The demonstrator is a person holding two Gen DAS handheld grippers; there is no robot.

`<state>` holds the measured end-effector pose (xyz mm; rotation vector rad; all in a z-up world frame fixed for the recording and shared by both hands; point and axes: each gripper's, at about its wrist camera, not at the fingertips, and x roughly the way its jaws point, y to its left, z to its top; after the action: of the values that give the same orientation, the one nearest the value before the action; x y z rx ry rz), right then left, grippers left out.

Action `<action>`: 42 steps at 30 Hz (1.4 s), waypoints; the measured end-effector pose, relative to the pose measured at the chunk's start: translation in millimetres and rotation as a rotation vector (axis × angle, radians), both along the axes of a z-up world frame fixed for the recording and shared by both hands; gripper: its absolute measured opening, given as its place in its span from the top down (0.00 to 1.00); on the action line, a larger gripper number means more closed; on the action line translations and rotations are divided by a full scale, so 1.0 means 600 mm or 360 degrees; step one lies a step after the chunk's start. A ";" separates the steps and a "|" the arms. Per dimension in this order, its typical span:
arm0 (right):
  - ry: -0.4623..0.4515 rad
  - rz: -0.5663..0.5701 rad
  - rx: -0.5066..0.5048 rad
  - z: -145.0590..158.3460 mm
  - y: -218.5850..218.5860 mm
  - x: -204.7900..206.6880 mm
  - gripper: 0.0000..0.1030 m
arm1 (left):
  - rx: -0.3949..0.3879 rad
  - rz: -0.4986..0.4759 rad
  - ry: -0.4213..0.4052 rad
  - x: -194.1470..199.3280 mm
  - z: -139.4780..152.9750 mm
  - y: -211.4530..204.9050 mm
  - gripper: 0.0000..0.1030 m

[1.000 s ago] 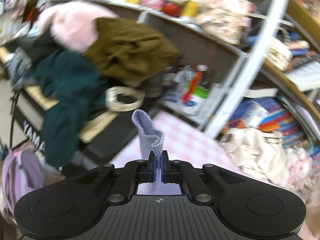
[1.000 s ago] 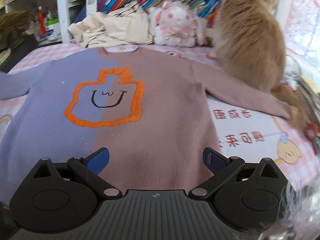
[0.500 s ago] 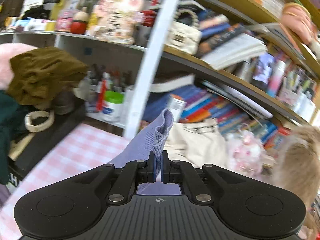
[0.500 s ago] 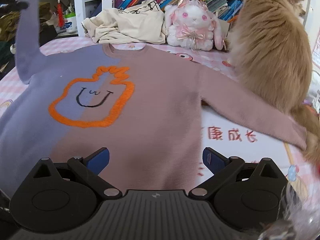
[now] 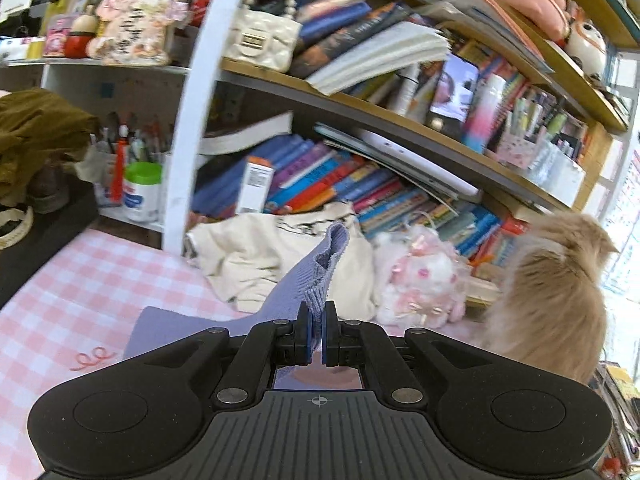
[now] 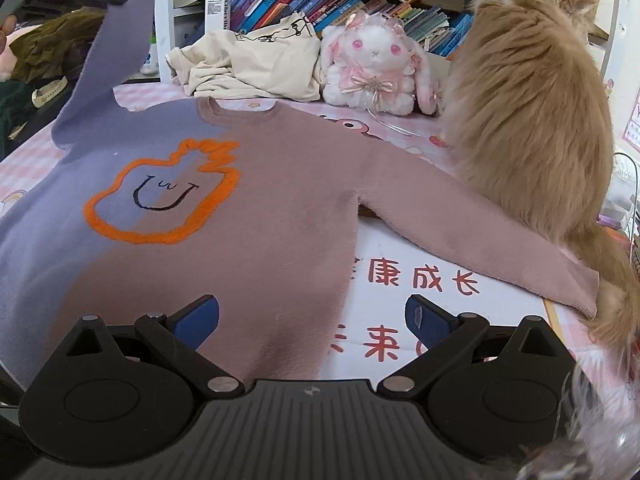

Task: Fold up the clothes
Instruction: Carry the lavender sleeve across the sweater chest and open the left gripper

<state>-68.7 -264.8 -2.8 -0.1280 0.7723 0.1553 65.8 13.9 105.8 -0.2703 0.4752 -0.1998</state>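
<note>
A two-tone sweater (image 6: 248,216), lilac on the left and dusty pink on the right with an orange-outlined smiley, lies flat on the pink checked bed cover (image 6: 404,312). My left gripper (image 5: 316,334) is shut on the cuff of the lilac sleeve (image 5: 316,276) and holds it lifted; that raised sleeve shows in the right wrist view (image 6: 116,44). My right gripper (image 6: 312,320) is open and empty above the sweater's lower hem. The pink sleeve (image 6: 480,248) lies stretched out to the right, against the cat.
A fluffy ginger cat (image 6: 528,112) sits on the bed at the right, its tail (image 6: 612,280) by the pink cuff. A plush rabbit (image 6: 376,68) and a cream garment (image 6: 256,64) lie behind the sweater. Bookshelves (image 5: 400,128) stand beyond. Piled clothes (image 5: 36,136) are at left.
My left gripper has carried the lilac sleeve up and swung it rightward over the sweater. My right gripper has edged a little to the right and stays open.
</note>
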 end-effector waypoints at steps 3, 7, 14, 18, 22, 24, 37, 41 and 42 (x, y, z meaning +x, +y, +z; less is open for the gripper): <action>0.0001 0.0010 0.0021 -0.002 -0.004 0.005 0.02 | 0.0007 -0.0039 0.0014 0.011 -0.003 -0.025 0.98; 0.0004 0.0044 0.0038 -0.004 -0.002 0.012 0.02 | 0.0002 -0.0071 0.0056 0.029 -0.013 -0.054 0.98; 0.0024 0.0104 0.0042 -0.008 0.004 0.019 0.02 | 0.0037 -0.0138 0.0113 0.050 -0.033 -0.100 0.98; 0.0037 0.0126 0.0041 -0.011 0.004 0.023 0.03 | 0.0075 -0.0165 0.0160 0.063 -0.054 -0.125 0.98; 0.0055 0.0125 0.0035 -0.014 0.001 0.027 0.03 | 0.0115 -0.0186 0.0206 0.073 -0.075 -0.147 0.98; 0.0062 0.0123 0.0031 -0.015 -0.002 0.027 0.03 | 0.0128 -0.0200 0.0228 0.075 -0.084 -0.155 0.97; 0.0112 0.0112 0.0023 -0.017 -0.012 0.024 0.03 | 0.0081 -0.0339 0.0352 0.081 -0.106 -0.187 0.51; 0.0110 0.0109 0.0043 -0.017 -0.014 0.025 0.03 | 0.0119 -0.0395 0.0187 0.034 -0.073 -0.173 0.34; 0.0109 0.0107 0.0049 -0.017 -0.015 0.025 0.03 | 0.0157 -0.0392 0.0163 0.022 -0.069 -0.166 0.34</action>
<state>-53.6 -273.8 -13.2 -0.1198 0.8336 0.2365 78.8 -85.4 64.1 -0.1251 0.6185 -0.4030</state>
